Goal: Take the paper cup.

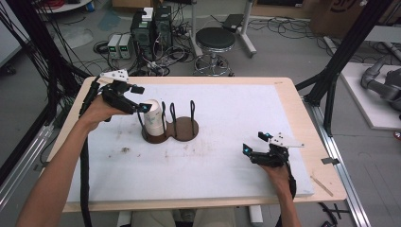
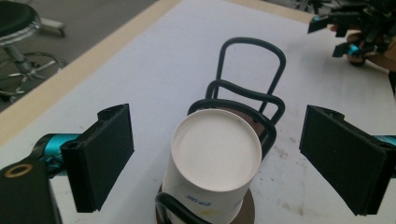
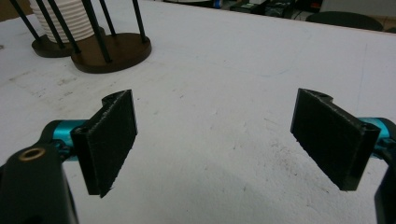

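Note:
An upside-down stack of white paper cups (image 1: 153,120) stands in the left slot of a brown two-disc holder (image 1: 185,132) with black wire loops, left of the table's middle. My left gripper (image 1: 141,99) is open at the stack's top. In the left gripper view the cup stack (image 2: 217,154) sits between the two spread pads, touching neither, with the holder's wire loops (image 2: 252,60) behind it. My right gripper (image 1: 254,143) hangs open low over the white sheet at the front right, holding nothing. In the right gripper view the holder (image 3: 116,51) and cups (image 3: 70,18) are far off.
A white sheet (image 1: 227,109) covers the wooden table (image 1: 293,109). The holder's right slot holds no cups. Beyond the far edge stand a black stool (image 1: 215,40) and computer boxes (image 1: 151,28) among cables. A black frame post (image 1: 340,61) rises at the right.

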